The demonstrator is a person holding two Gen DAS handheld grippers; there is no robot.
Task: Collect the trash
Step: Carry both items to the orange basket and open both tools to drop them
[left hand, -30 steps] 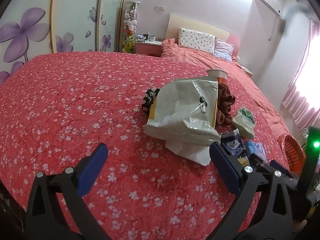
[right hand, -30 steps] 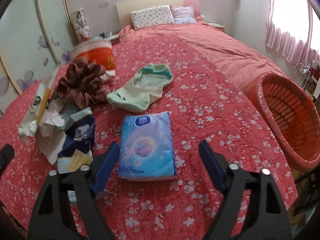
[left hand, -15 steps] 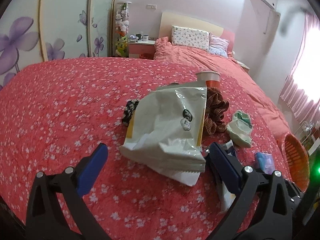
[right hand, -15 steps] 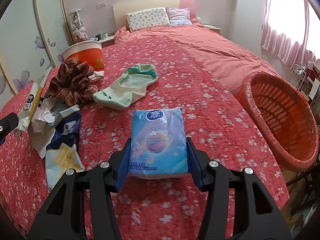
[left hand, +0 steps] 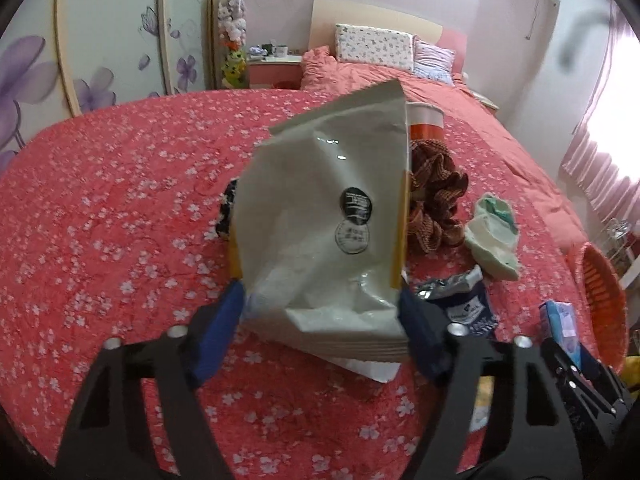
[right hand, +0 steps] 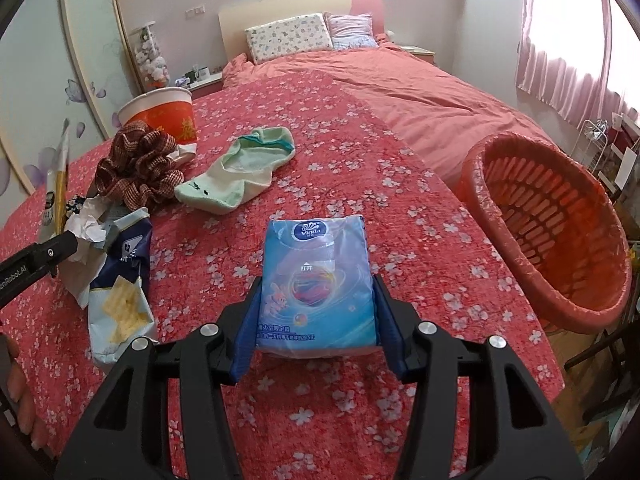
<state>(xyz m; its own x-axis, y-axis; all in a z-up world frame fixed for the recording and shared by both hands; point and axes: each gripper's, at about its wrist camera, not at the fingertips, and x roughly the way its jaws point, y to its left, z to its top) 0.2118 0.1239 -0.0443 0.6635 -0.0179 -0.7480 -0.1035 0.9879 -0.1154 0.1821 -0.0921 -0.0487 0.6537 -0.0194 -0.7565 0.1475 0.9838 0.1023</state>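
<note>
Trash lies strewn on the bed [right hand: 360, 152], on its red flowered cover. The right claw [right hand: 318, 318] pinches a blue tissue pack [right hand: 316, 280] by its long sides, near the bed's right edge. Just right of the bed stands an orange basket [right hand: 560, 300], lined with clear film; nothing shows inside it. The left claw [left hand: 320, 314] is closing on a white bag [left hand: 332, 240], whose lower end sits between the blue pads and touches both. Right of that bag lie a dark blue snack wrapper [left hand: 468, 304], a pale green sock [left hand: 492, 236] and a brown scrunchie [left hand: 436, 204]. Behind the bag stands a paper cup [right hand: 160, 114], its contents hidden.
</note>
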